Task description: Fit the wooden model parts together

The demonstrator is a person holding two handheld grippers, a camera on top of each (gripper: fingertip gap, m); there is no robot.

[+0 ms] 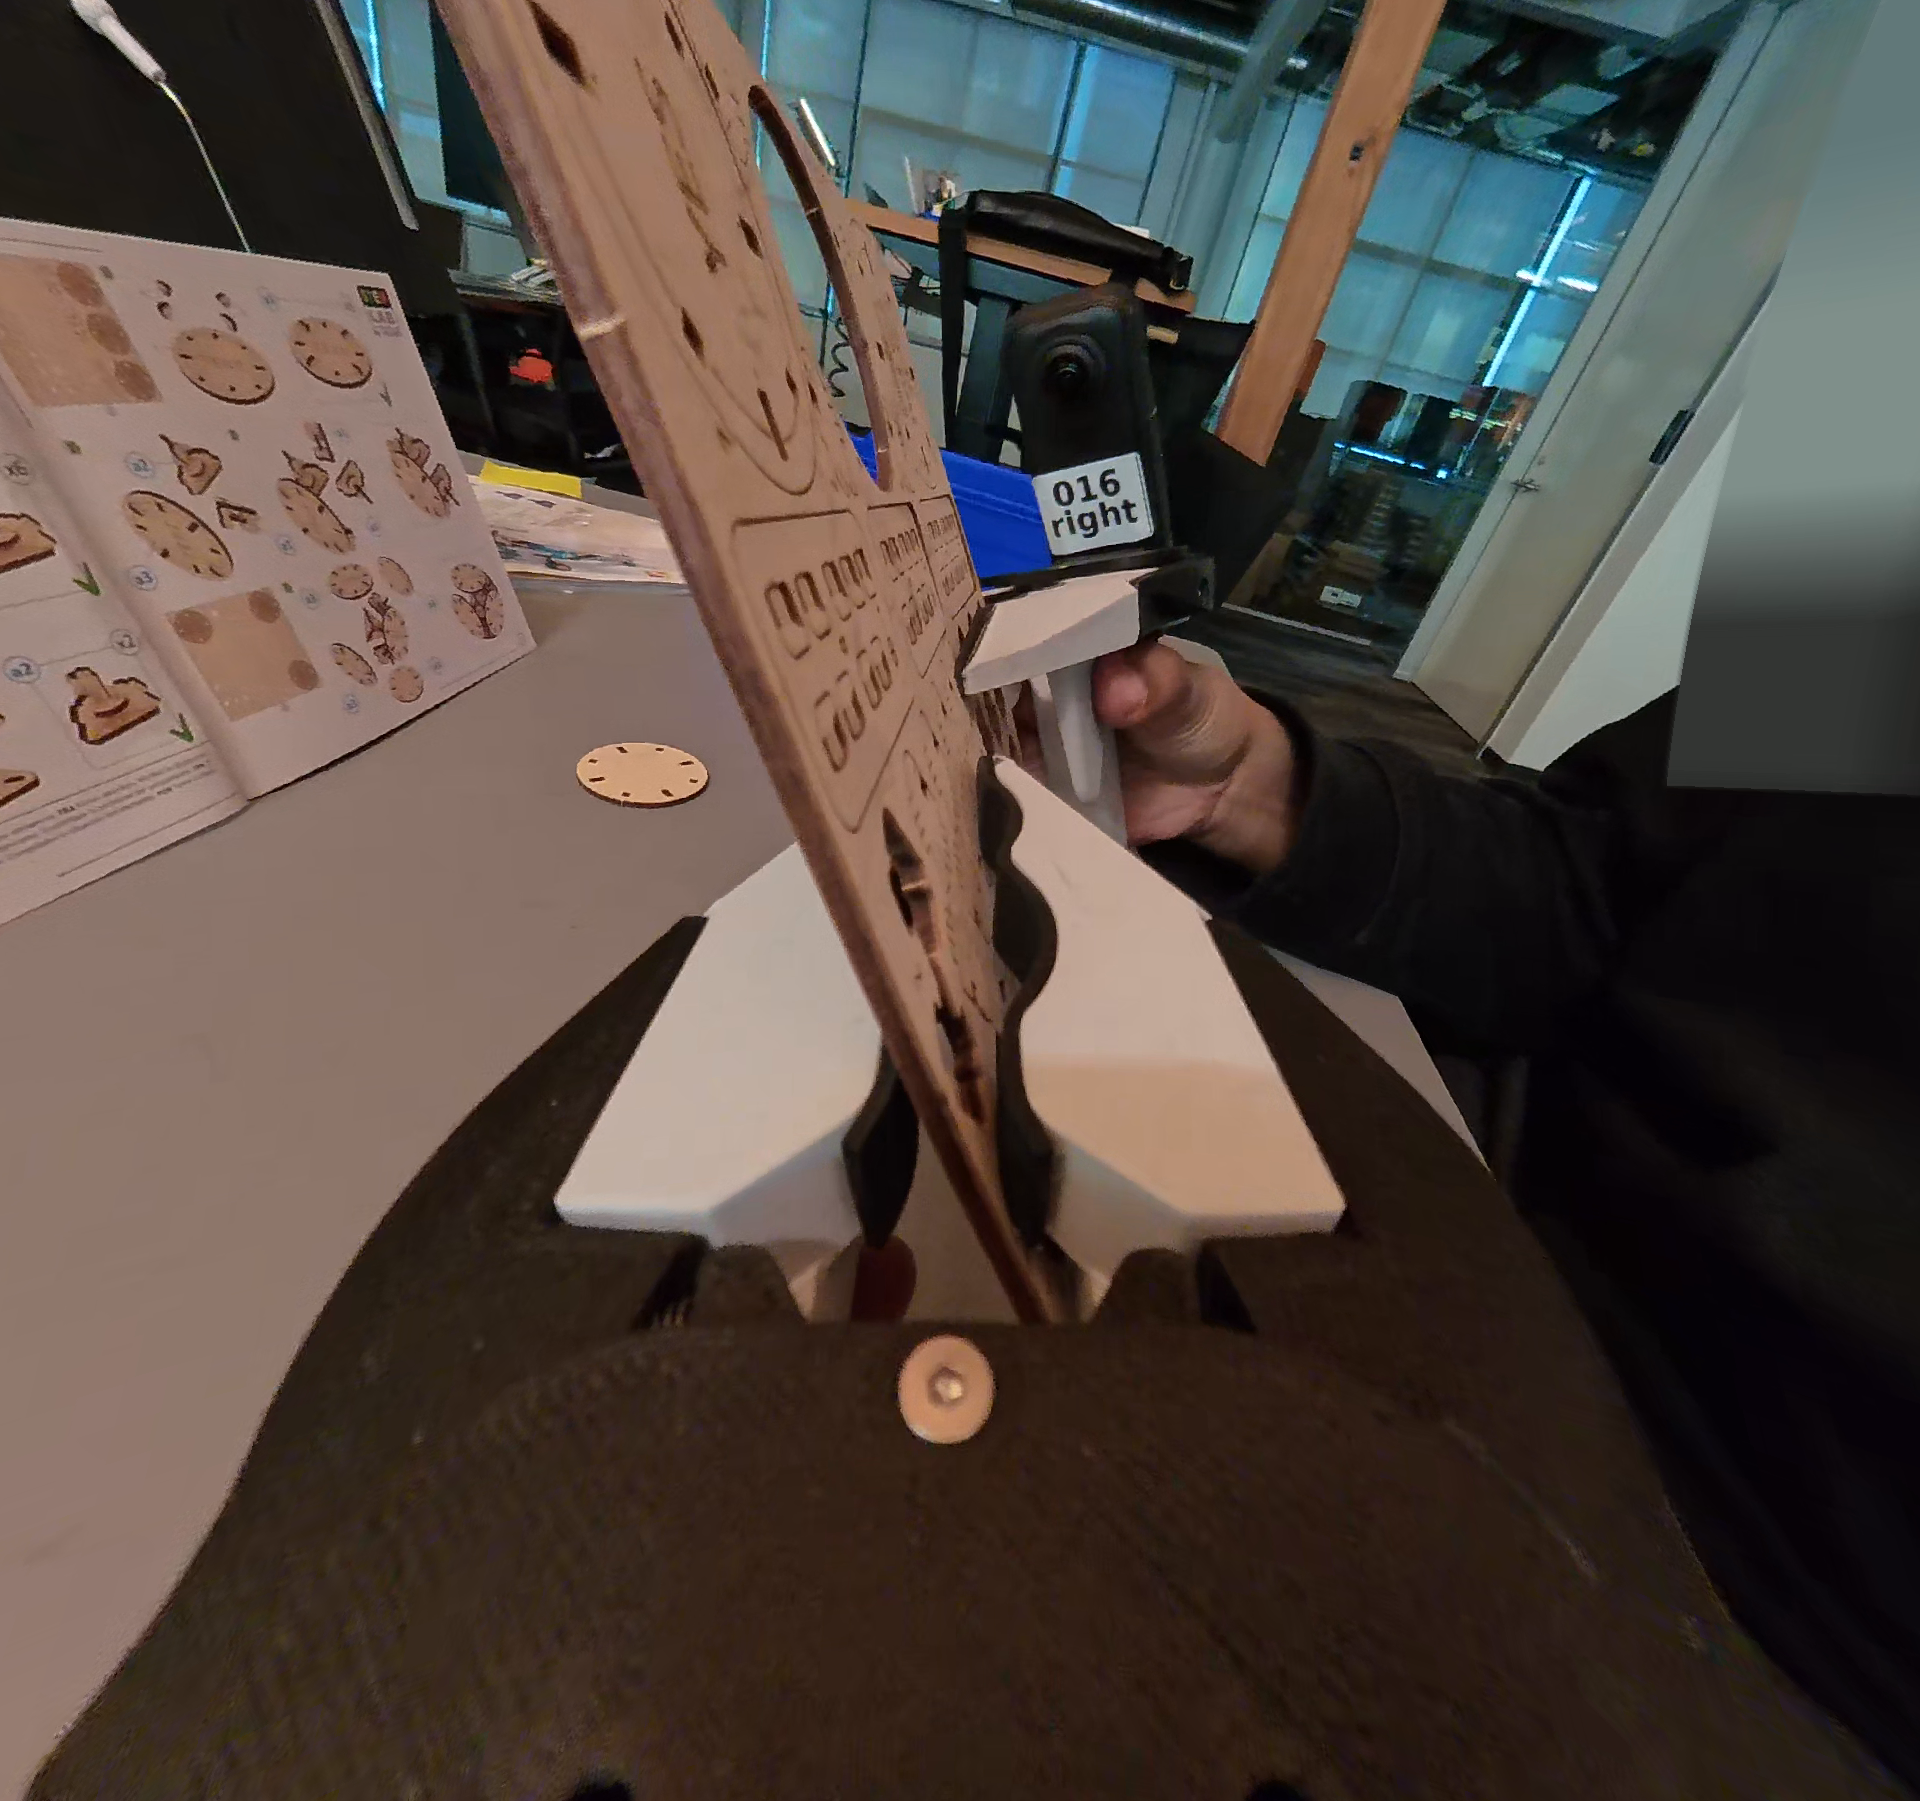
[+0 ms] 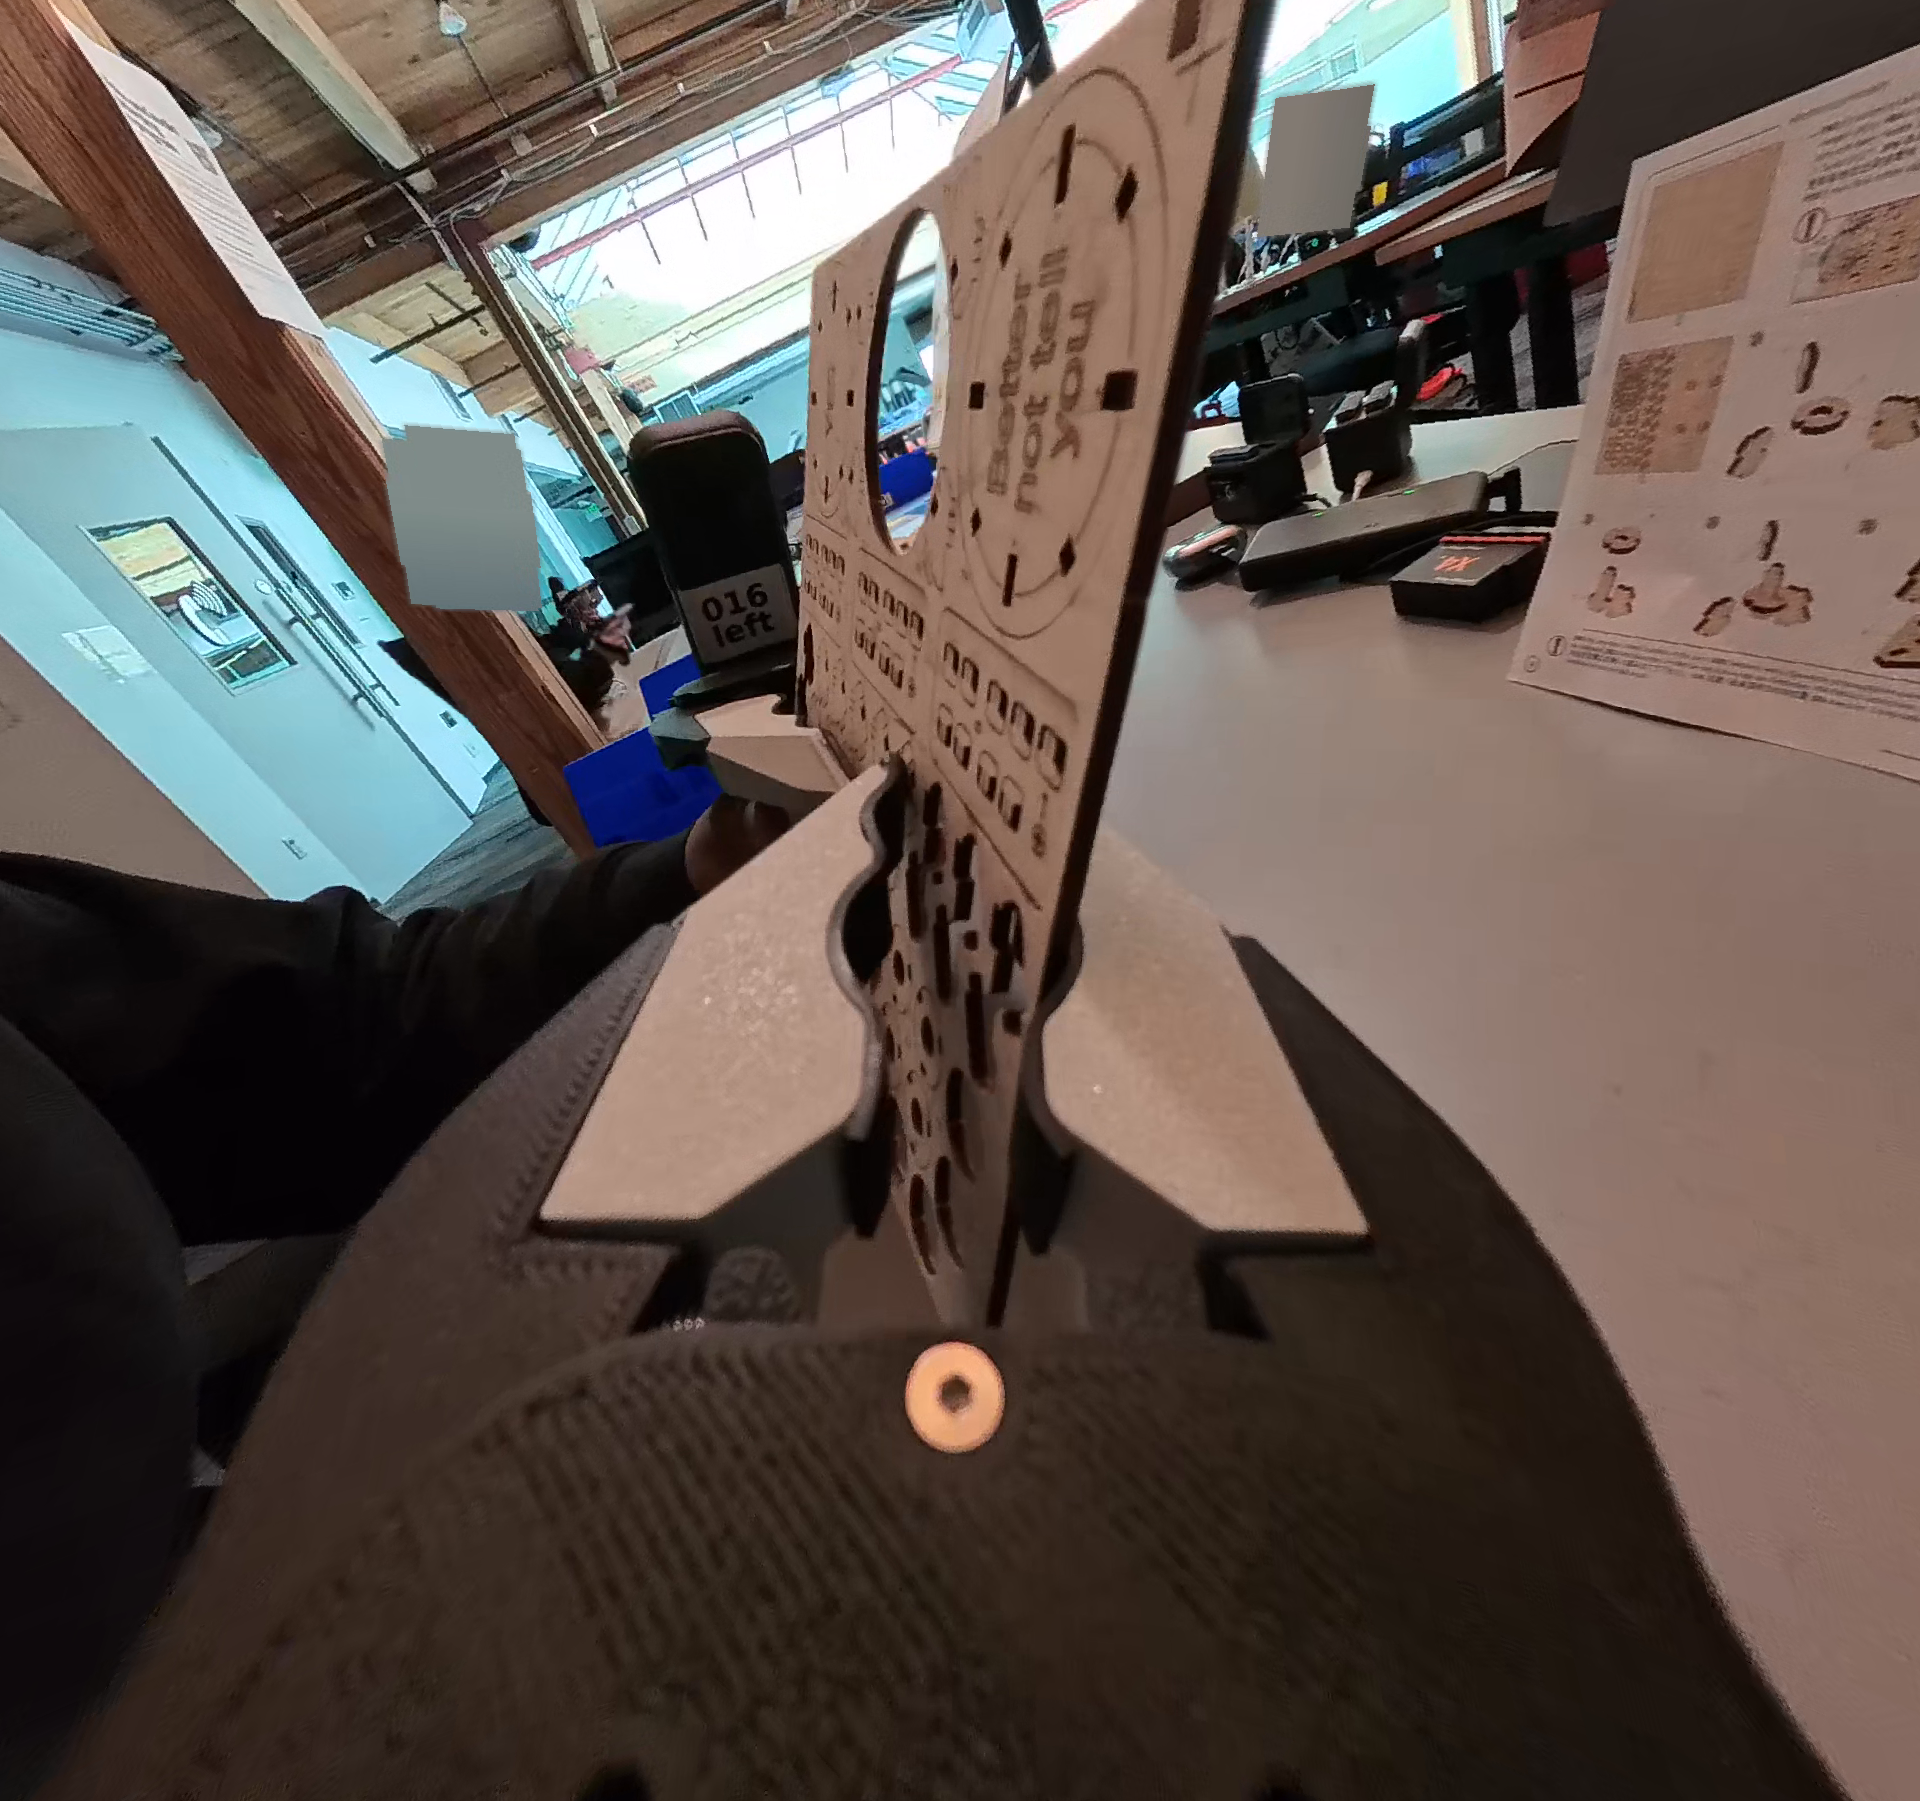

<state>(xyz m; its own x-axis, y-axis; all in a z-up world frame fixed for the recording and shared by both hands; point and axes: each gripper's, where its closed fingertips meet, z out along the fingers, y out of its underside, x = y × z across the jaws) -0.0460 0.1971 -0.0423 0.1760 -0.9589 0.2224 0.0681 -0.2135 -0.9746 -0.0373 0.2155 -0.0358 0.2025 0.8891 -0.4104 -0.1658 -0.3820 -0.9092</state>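
Item 1, laser-cut plywood sheet [image 1: 727, 463]: thin tan board scored with discs, rows of small tabs and one large oval opening. It stands on edge, tilted, above the grey table [image 1: 312, 1024], rising toward 12 o'clock in both my wrist views.

Item 2, my left gripper [image 1: 951, 972]: jaws drawn narrow, black pads [image 1: 1023, 941] pressed on both faces of the sheet's lower corner. Firm hold, as far as I can judge.

Item 3, my right gripper [image 2: 961, 972]: jaws narrow around another part of the same sheet. The right pad appears to meet the sheet's edge. The left pad [image 2: 862, 920] seems to sit against the cut face, though I cannot be sure it presses. From the left view this gripper sits at 2 o'clock, a hand [image 1: 1195, 764] on its handle.

Item 4, loose wooden disc [image 1: 642, 772]: flat on the table at 10 o'clock of my left gripper, well apart from the sheet.

Item 5, instruction booklet [image 1: 208, 525]: open, at 9 o'clock in the left view. A further printed sheet [image 2: 1766, 401] stands at 2 o'clock in the right view.

Item 6, dark electronic devices [image 2: 1371, 525]: grouped on the table at 1 o'clock in the right view.

Status, by judgement: sheet held two-handed in the air. Any further handling calls for steady, matched grip at both ends.
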